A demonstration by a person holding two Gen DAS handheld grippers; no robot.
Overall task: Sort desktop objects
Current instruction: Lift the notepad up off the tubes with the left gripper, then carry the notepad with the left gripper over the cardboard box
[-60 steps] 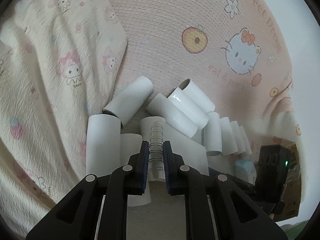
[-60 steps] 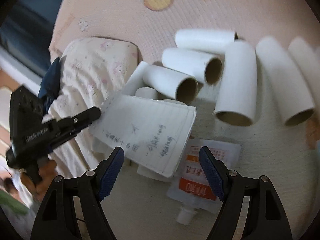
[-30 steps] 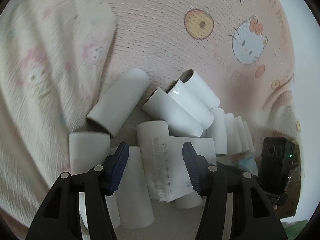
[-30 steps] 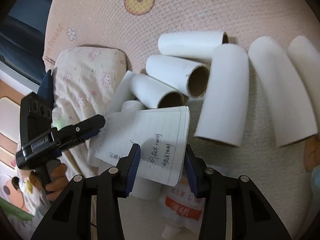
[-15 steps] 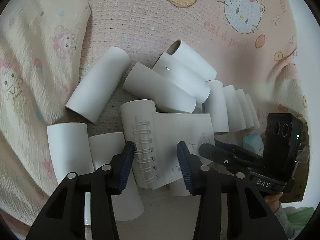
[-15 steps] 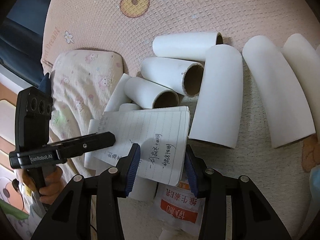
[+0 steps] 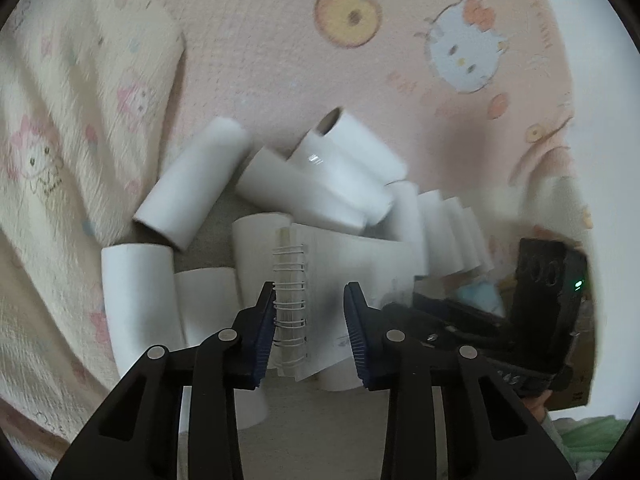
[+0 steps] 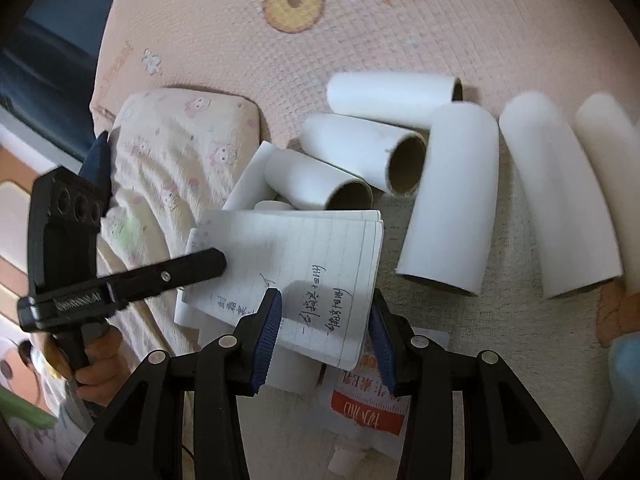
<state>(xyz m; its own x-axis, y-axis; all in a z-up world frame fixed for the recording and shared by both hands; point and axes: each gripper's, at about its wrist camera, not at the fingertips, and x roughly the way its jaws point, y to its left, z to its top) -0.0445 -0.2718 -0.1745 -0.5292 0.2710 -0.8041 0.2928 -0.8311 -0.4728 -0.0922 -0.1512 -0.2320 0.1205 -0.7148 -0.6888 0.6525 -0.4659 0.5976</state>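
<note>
A small spiral notebook [image 8: 296,268] with handwriting lies on top of several white cardboard tubes [image 8: 448,200] on a pink Hello Kitty mat [image 8: 360,40]. My left gripper [image 7: 311,320] is open, its jaws astride the notebook's wire spine [image 7: 290,300]; its finger [image 8: 188,268] also reaches over the notebook's left corner in the right wrist view. My right gripper [image 8: 325,326] is open, its jaws on either side of the notebook's near edge, and shows in the left wrist view [image 7: 460,332]. A white and orange sachet [image 8: 368,404] lies under the notebook.
A cream patterned blanket [image 7: 60,160] bunches at the left; it also shows in the right wrist view [image 8: 172,160]. More tubes [image 7: 192,188] lie scattered around the notebook. A light blue object [image 8: 624,364] sits at the right edge.
My left gripper let go of the notebook's spine, opened, and now sits lower around the spine. My right gripper narrowed and came in around the notebook's near edge.
</note>
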